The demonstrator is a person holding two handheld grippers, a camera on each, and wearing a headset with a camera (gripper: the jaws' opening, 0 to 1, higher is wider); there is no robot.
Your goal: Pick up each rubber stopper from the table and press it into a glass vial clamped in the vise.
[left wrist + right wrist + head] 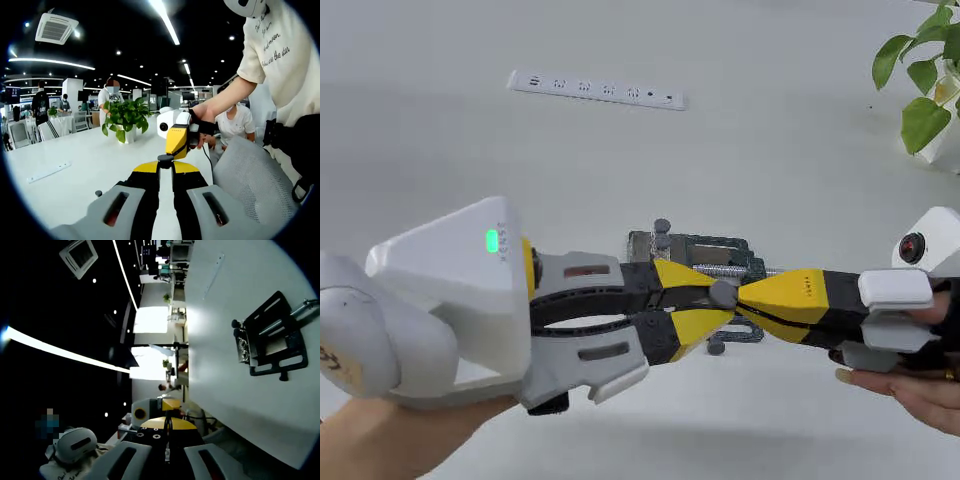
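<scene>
A grey rubber stopper hangs above the table, pinched at the tips of my left gripper, which comes in from the left. In the left gripper view the stopper sits at the end of the nearly closed yellow-and-black jaws of that gripper. My right gripper reaches in from the right, shut, its tips meeting the stopper head-on. The right gripper view shows its jaws pressed together. Below and behind stands the dark vise with glass vials clamped in it.
A white power strip lies at the far side of the white table. A potted plant stands at the back right. Small grey knobs stick out from the vise. A grey mesh chair and people stand beyond the table.
</scene>
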